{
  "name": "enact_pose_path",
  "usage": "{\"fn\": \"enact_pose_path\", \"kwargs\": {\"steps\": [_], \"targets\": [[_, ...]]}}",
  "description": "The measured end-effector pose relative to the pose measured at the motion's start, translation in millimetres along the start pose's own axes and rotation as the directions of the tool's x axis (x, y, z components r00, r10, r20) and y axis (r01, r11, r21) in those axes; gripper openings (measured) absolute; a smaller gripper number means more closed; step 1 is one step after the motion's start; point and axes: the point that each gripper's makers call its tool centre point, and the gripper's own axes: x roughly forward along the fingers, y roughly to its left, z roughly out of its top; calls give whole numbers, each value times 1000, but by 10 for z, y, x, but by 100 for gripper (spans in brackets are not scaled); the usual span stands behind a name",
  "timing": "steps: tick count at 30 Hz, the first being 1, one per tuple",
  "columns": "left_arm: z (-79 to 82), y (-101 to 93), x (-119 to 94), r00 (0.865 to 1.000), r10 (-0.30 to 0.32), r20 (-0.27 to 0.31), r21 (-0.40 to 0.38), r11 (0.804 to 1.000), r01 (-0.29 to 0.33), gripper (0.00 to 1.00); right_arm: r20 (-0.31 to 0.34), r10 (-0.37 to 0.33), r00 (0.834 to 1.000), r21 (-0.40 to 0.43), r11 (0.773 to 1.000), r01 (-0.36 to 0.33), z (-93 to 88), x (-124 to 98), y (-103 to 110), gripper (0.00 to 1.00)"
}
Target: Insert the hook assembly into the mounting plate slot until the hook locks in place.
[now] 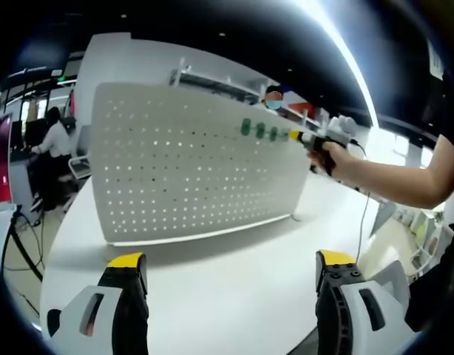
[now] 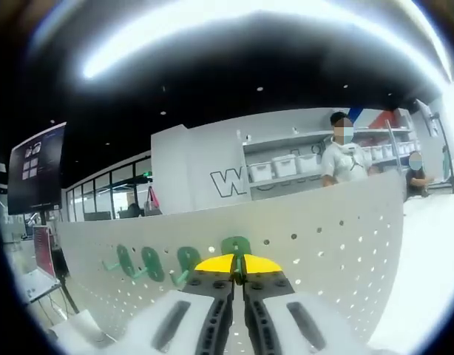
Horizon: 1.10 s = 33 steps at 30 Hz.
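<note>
The left gripper was held with jaws apart over the table, while the right gripper was clamped together on a green hook at the pegboard.

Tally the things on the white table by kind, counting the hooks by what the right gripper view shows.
Green plastic hooks on the board: 4
White perforated pegboard standing upright: 1
Yellow-tipped tongs: 2, left wide open over the table, right closed at the rightmost hook
Total: 7
</note>
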Motion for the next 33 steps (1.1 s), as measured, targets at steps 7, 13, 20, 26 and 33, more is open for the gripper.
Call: {"fn": "enact_pose_path", "kwargs": {"steps": [7,13,20,26,33], "targets": [[-18,25,4,1000,7,-9,-3,1000,-7,94,6,-9,1000,18,1000,9,-52,33,-38,0],[-28,48,-13,1000,10,-26,7,1000,-10,94,19,-4,1000,7,1000,4,-75,61,-41,0],[-38,100,-23,999,22,-36,9,1000,-22,94,42,-9,999,16,1000,9,-59,77,-56,0],[-57,86,-7,999,20,-37,3,1000,-20,94,57,-13,998,17,1000,12,-64,69,-44,0],[-70,107,-26,999,25,-41,4,1000,-25,93,50,-23,998,15,1000,23,-59,80,-35,0]]}}
